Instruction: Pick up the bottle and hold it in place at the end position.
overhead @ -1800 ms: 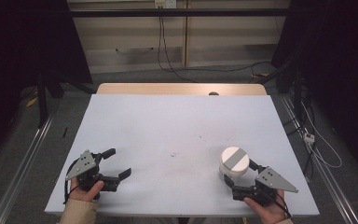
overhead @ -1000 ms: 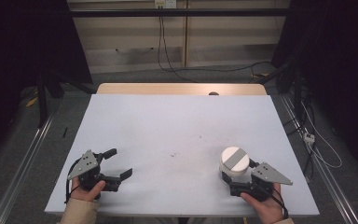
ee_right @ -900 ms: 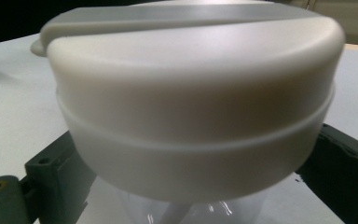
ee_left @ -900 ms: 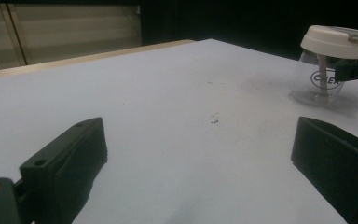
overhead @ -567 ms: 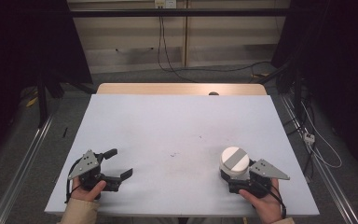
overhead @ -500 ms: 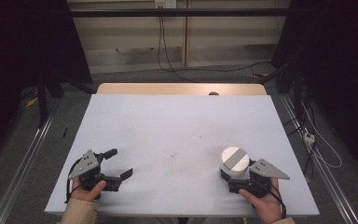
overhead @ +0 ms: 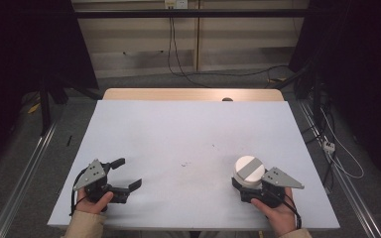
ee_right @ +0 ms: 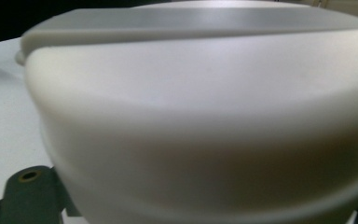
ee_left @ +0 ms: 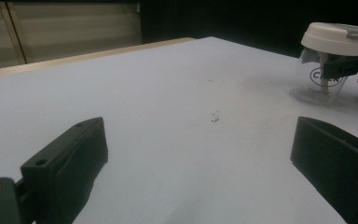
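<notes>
While the person's right hand point(overhead: 278, 213) rests at about five o'clock on the white table point(overhead: 193, 134), the right gripper point(overhead: 248, 184) reaches toward the table's middle with its jaws on either side of a clear cup point(ee_left: 320, 79), which stands upright on the tabletop at roughly four o'clock from the centre. The cup carries a white lid point(overhead: 249, 168) with a grey strip across the top, and printed lettering shows on its transparent wall in the left gripper view. In that same view a dark jaw lies against the cup's side just under the lid, so the right gripper appears clamped on the cup, though the contact on the far side is hidden. In the right gripper view the lid point(ee_right: 200, 107) sits very close to the camera. The left gripper point(overhead: 126, 173) lies at about seven o'clock, held by the left hand point(overhead: 93, 202), its two black jaws spread wide apart with bare table between them. Small dark specks point(overhead: 186, 163) mark the surface near the centre.
</notes>
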### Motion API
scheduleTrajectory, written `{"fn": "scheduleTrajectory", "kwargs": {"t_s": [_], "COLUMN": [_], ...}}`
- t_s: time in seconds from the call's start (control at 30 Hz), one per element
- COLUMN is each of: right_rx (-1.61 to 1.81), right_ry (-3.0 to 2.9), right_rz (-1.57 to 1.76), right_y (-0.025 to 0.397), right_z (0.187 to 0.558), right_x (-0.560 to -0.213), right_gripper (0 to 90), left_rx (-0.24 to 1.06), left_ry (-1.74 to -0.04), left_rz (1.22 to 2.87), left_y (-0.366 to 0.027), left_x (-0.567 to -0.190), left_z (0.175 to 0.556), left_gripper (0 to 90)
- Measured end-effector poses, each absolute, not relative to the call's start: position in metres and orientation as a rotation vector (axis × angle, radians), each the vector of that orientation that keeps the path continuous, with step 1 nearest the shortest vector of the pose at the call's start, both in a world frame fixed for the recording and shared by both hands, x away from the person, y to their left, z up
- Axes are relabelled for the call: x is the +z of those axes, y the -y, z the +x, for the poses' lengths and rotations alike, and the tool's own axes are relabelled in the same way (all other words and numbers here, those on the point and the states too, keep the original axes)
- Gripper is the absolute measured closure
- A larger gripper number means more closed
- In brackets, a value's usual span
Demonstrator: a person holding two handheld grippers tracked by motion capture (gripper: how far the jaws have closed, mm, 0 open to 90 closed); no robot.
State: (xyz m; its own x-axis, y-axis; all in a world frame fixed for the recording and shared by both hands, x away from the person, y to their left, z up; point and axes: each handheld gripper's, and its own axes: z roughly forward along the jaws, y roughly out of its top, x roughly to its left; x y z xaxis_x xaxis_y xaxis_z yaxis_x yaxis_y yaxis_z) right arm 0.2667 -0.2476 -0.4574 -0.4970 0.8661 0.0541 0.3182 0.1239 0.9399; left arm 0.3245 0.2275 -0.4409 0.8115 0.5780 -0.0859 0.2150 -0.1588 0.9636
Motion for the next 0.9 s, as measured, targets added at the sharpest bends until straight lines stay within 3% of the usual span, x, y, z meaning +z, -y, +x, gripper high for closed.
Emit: {"fn": "scheduleTrajectory", "kwargs": {"t_s": [0.9], "right_rx": [1.375], "right_ry": [-1.857], "right_rz": [1.078], "right_y": [0.241], "right_z": [0.285], "right_x": [-0.444], "right_gripper": [18.5], "left_rx": [0.356], "left_ry": [-0.618], "left_rz": [1.731], "left_y": [-0.228], "left_x": [-0.441], "left_z": [0.326], "left_gripper": [3.7]}}
